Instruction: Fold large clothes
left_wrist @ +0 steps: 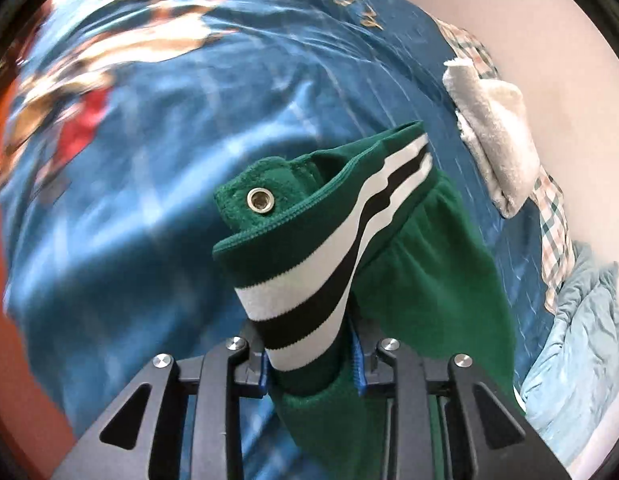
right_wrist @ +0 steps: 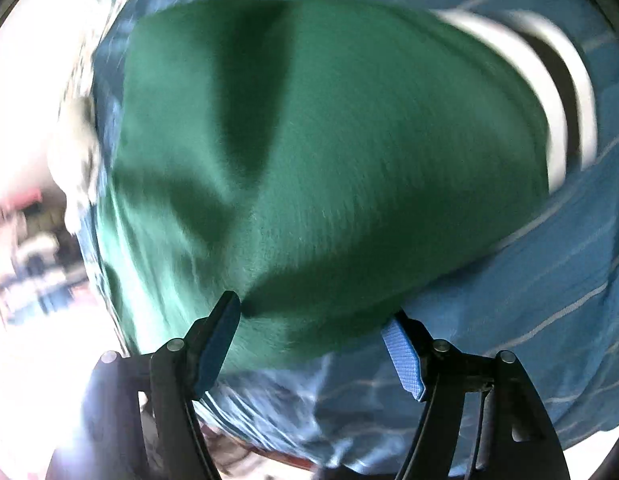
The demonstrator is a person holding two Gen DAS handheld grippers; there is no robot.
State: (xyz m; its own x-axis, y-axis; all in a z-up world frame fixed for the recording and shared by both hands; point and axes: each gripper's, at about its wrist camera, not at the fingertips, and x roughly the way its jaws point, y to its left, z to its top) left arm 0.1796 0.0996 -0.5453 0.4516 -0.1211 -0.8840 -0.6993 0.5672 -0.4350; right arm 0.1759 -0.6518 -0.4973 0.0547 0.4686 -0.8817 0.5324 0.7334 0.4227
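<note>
A dark green garment [left_wrist: 421, 280] with a white and black striped band [left_wrist: 309, 296] and a metal eyelet [left_wrist: 260, 200] hangs bunched in the left wrist view. My left gripper [left_wrist: 311, 364] is shut on it, the blue pads pressing the striped band and green cloth. In the right wrist view the same green garment [right_wrist: 329, 168] lies spread on a blue printed sheet [right_wrist: 529, 300], its striped band [right_wrist: 565, 92] at the upper right. My right gripper [right_wrist: 313, 344] stands open just over the garment's near edge, with nothing pinched between its blue pads.
The blue sheet [left_wrist: 149, 200] with a colourful print covers the surface. Along its right edge lie a folded white towel [left_wrist: 497, 136], a checked cloth [left_wrist: 553, 224] and a light blue garment [left_wrist: 577, 340]. An orange strip [left_wrist: 9, 320] borders the left.
</note>
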